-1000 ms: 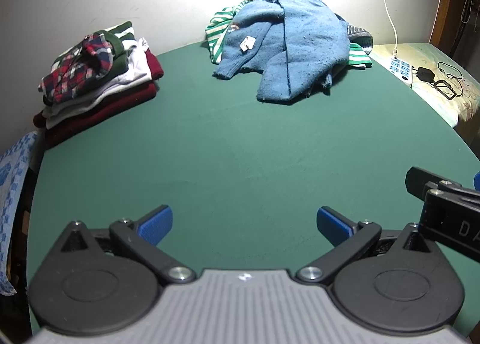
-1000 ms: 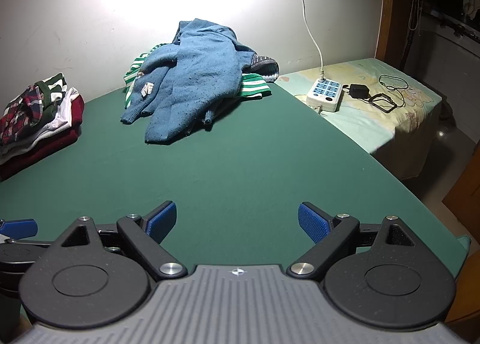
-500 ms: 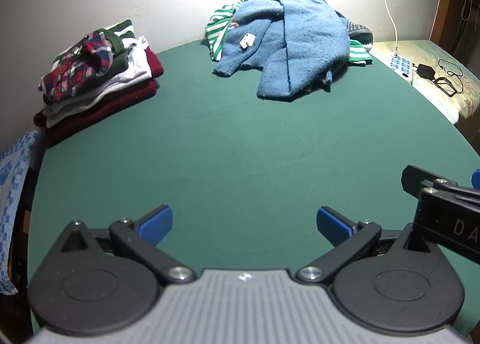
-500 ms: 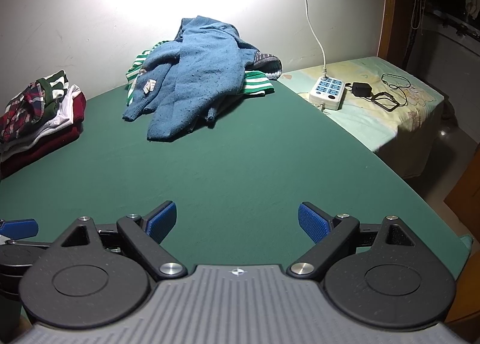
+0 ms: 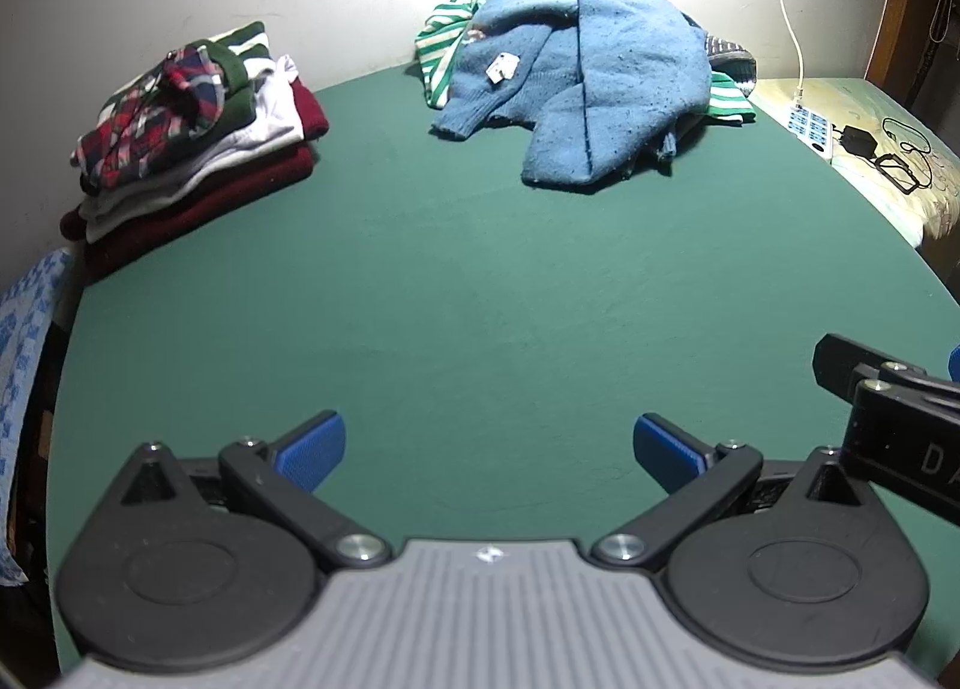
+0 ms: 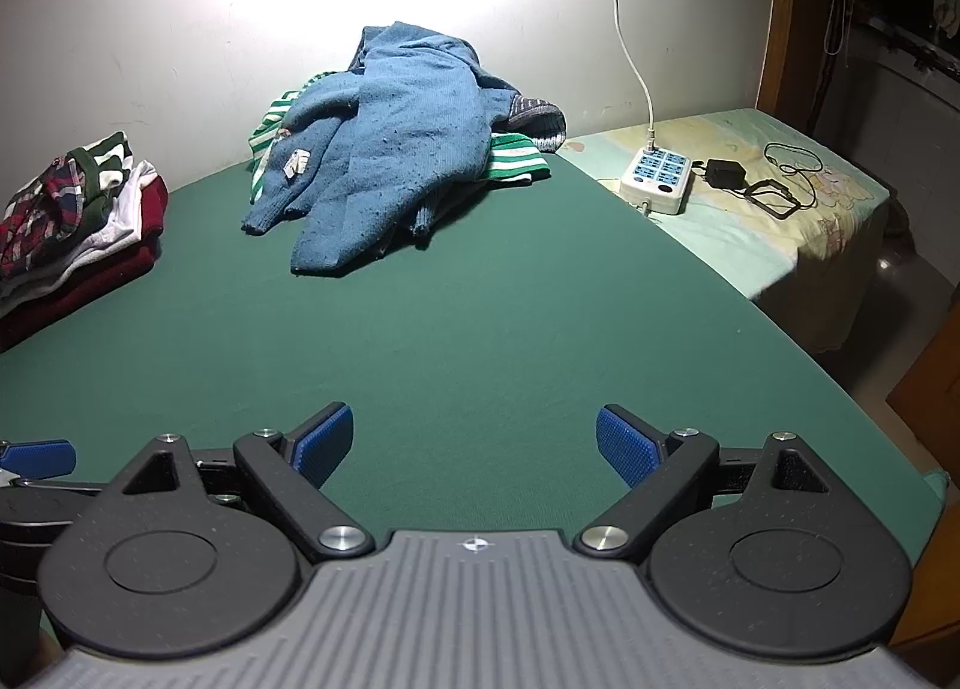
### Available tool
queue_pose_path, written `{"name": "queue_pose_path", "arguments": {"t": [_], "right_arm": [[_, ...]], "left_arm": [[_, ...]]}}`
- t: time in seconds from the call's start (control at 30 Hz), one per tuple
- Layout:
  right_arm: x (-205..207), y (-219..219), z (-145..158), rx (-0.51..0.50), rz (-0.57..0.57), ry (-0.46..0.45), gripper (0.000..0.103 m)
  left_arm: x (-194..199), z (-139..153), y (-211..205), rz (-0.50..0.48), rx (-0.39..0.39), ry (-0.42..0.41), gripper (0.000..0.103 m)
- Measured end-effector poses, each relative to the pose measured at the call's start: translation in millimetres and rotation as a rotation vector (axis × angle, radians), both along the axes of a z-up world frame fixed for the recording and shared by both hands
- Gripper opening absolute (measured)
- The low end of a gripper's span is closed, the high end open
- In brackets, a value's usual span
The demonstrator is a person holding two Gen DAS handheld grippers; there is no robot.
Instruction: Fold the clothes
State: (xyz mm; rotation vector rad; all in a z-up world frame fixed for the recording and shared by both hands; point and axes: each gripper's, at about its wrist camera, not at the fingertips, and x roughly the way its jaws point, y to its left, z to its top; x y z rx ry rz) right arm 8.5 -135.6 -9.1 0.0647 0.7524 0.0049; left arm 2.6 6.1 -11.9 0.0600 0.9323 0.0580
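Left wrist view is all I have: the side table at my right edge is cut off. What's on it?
Observer: A white power strip with its cord running up the wall, and a black adapter beside it with a looped cable.
Operator: Anything past that table?
Observer: A wooden door frame, then a dark area; bare floor lies below.
Operator: My right gripper is only a sliver here. Open?
Observer: Yes, the right gripper is open and empty above the green table, short of the blue sweater.
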Motion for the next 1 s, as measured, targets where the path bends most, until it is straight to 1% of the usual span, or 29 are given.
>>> {"name": "queue_pose_path", "arguments": {"t": [0.17,0.27,0.33,0.4,0.5,0.57,0.6,0.63,0.73,0.8,0.87,0.93,1.0], "right_arm": [[2.0,-1.0,-3.6,-0.016,-0.008,0.007,0.091],[4.8,-8.9,-11.7,-0.019,-0.008,0.022,0.090],[9.4,-17.1,-19.2,-0.007,-0.005,0.040,0.083],[19.0,-26.1,-25.9,-0.005,-0.017,0.051,0.083],[38.6,-35.4,-30.6,-0.016,0.011,0.052,0.082],[52.6,-40.5,-31.6,-0.016,0.055,0.051,0.079],[60.4,-44.2,-31.7,-0.009,0.077,0.055,0.074],[68.3,-48.0,-31.8,-0.001,0.100,0.058,0.072],[97.4,-61.2,-31.5,0.025,0.155,0.057,0.066],[120.8,-69.9,-29.1,0.040,0.187,0.063,0.055],[143.8,-77.3,-23.1,0.050,0.220,0.059,0.051],[167.4,-80.7,-13.6,0.039,0.256,0.029,0.051],[190.7,-83.3,-3.9,0.032,0.288,0.002,0.051]], "left_arm": [[5.4,-6.4,2.6,0.002,-0.006,0.008,0.102],[13.1,-15.3,4.2,0.008,-0.035,0.026,0.102],[19.1,-21.9,2.7,0.024,-0.035,0.039,0.102],[25.8,-26.2,-0.5,0.038,-0.026,0.052,0.102],[37.0,-24.7,-8.3,0.062,-0.004,0.030,0.102],[47.3,-20.8,-14.1,0.084,-0.005,0.022,0.102],[53.3,-18.5,-17.2,0.083,-0.021,0.019,0.102],[59.6,-16.4,-20.4,0.082,-0.035,0.017,0.102],[84.6,-11.9,-32.4,0.068,-0.034,0.017,0.102],[102.2,-7.2,-37.6,0.063,-0.043,0.011,0.102],[119.4,-1.2,-42.2,0.072,-0.033,-0.005,0.102],[135.5,5.7,-46.2,0.080,-0.016,-0.032,0.102],[153.4,9.8,-47.8,0.076,-0.026,-0.045,0.102]]}}
